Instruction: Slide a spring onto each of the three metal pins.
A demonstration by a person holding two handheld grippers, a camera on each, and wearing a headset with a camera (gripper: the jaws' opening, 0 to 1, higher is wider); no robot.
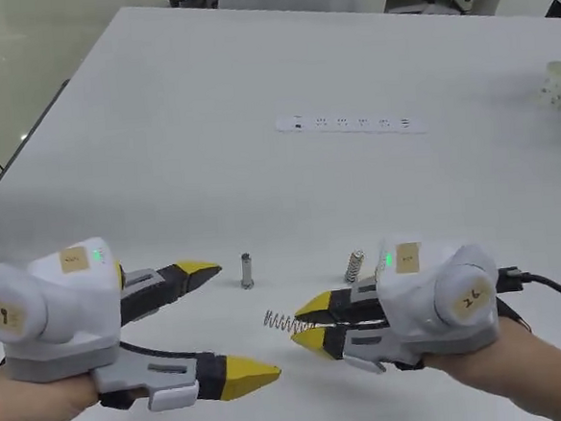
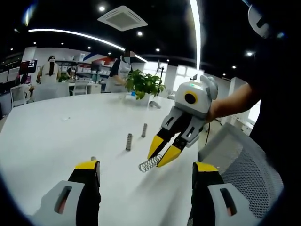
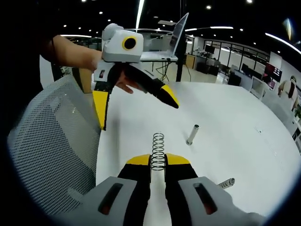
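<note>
A spring (image 3: 158, 143) pinched in jaws of the right gripper (image 3: 158, 161), bare pin (image 3: 192, 134) standing beyond on white surface (image 3: 230, 117), left gripper (image 3: 137, 115) opposite, jaws apart.

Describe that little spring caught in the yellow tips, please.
The spring is a thin coil of silvery metal wire, open-wound and uncompressed. One end is pinched between the yellow-tipped fingers of the right gripper. The rest sticks straight out beyond them, roughly level, low over the white table, towards the open left gripper.

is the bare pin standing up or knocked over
Upright: the bare metal pin stands on end on the white table.
</note>
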